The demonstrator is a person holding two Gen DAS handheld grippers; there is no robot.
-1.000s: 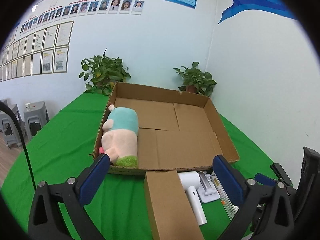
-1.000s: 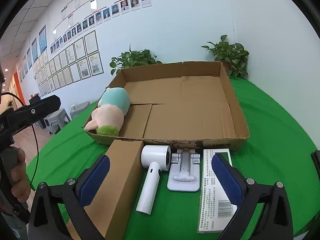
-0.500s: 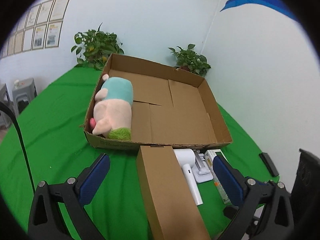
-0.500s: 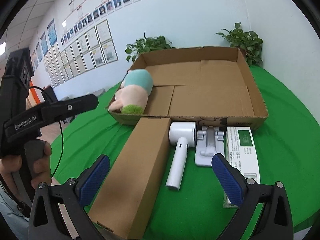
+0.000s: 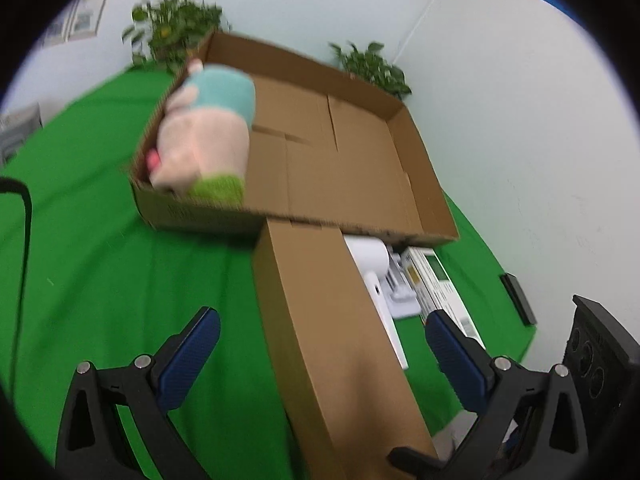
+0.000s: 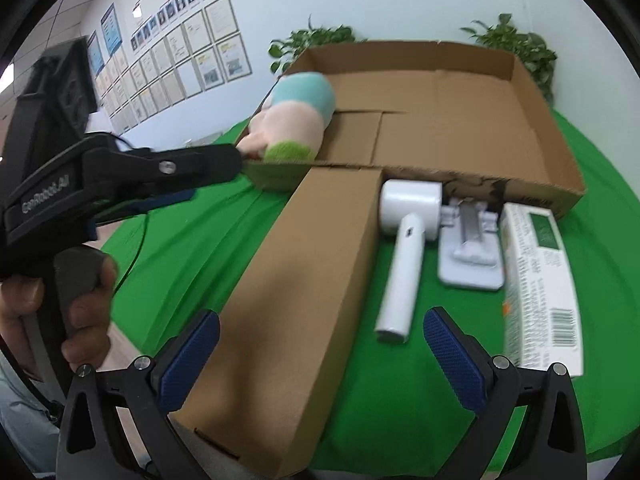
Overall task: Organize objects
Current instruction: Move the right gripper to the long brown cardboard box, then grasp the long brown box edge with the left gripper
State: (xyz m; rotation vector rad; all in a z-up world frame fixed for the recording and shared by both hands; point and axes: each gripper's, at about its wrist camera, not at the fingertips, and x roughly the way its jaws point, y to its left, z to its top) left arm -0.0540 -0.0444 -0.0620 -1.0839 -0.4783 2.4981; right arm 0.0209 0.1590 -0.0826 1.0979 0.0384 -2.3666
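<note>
A long closed brown carton (image 5: 332, 320) (image 6: 296, 292) lies on the green table, one end against the front wall of a wide open cardboard tray (image 5: 416, 148) (image 6: 532, 92). A plush toy (image 5: 204, 140) (image 6: 296, 120) lies in the tray's left side. Right of the carton lie a white hair dryer (image 6: 404, 256) (image 5: 378, 284), a white stand (image 6: 470, 248) and a white-green box (image 6: 540, 280) (image 5: 438, 280). My left gripper (image 5: 320, 354) is open, its fingers straddling the carton. My right gripper (image 6: 320, 354) is open over the carton's near end.
Two potted plants (image 5: 176, 36) (image 5: 372, 68) stand behind the tray against the wall. A person's hand (image 6: 76, 312) holds the left gripper's handle at the left of the right wrist view. A small dark device (image 5: 518, 298) lies near the table's right edge.
Both grippers have dropped and moved closer to the long carton, which now fills the space between their fingers. The left gripper has swung into the right wrist view. Nothing on the table has shifted.
</note>
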